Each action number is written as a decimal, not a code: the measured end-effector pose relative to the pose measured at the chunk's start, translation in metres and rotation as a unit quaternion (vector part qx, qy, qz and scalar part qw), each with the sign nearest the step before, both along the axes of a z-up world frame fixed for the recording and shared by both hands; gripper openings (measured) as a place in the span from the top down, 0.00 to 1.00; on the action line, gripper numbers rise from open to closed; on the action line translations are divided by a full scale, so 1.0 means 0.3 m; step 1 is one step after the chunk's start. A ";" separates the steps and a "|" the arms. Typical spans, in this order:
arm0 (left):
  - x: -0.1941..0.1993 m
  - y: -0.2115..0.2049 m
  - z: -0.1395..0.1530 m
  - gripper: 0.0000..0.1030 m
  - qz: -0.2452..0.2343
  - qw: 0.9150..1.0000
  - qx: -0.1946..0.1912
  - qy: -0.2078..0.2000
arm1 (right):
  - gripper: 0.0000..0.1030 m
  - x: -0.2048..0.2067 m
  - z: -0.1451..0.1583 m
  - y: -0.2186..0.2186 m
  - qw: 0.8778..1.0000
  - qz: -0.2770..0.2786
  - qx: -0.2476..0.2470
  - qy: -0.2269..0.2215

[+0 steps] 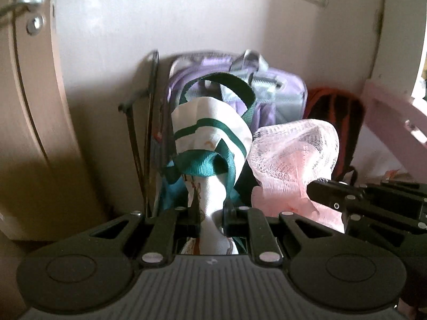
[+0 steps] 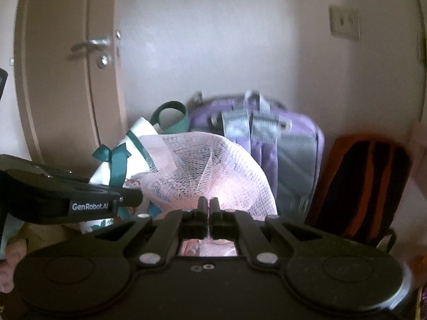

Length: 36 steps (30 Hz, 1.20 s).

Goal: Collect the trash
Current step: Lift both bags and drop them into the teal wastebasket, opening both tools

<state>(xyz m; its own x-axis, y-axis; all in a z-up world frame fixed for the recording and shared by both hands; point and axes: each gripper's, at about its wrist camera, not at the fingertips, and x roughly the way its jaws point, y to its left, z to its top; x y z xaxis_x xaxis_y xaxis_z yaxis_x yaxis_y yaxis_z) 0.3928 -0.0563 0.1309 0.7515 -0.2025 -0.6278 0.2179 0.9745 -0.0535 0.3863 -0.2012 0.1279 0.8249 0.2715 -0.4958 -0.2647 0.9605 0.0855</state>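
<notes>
Hand-held gripper [image 2: 207,214] before white wall [image 2: 213,53]

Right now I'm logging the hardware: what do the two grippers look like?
Both are matte black. The left gripper has jointed linkage bars with silver rivets, round pivot discs and a ribbed grey body. The right gripper has the same linkages on a black body. White "GenRobot.AI" lettering marks the left gripper's side.

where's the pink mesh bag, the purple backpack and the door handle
pink mesh bag [image 2: 213,160], right wrist view, netting top
purple backpack [image 2: 293,165], right wrist view, grey front panel
door handle [image 2: 92,44], right wrist view, lever
</notes>
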 end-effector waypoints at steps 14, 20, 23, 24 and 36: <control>0.127 -0.040 -0.219 0.86 -0.014 0.996 0.039 0.080 | 0.84 0.089 -0.204 0.028 0.997 0.021 -0.020 0.066; 0.131 -0.044 -0.209 0.68 -0.011 0.996 0.037 0.080 | 0.77 0.076 -0.210 0.017 0.997 0.019 -0.011 0.076; 0.104 -0.044 -0.182 0.48 -0.012 0.997 0.033 0.064 | 0.76 0.053 -0.193 0.014 0.997 0.022 -0.008 0.072; 0.089 -0.044 -0.169 0.45 -0.012 0.998 0.032 0.059 | 0.75 0.041 -0.187 0.014 0.997 0.023 -0.008 0.070; -0.124 -0.028 -0.043 0.41 -0.019 0.999 0.026 0.032 | 0.62 -0.154 -0.067 -0.022 0.998 0.026 0.008 0.048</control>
<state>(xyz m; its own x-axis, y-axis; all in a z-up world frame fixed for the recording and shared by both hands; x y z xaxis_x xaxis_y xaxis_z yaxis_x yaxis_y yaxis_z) 0.3558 -0.0649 0.1179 0.7013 -0.1968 -0.6852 0.2533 0.9672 -0.0186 0.3401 -0.2077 0.1079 0.7580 0.3216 -0.5674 -0.3040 0.9439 0.1289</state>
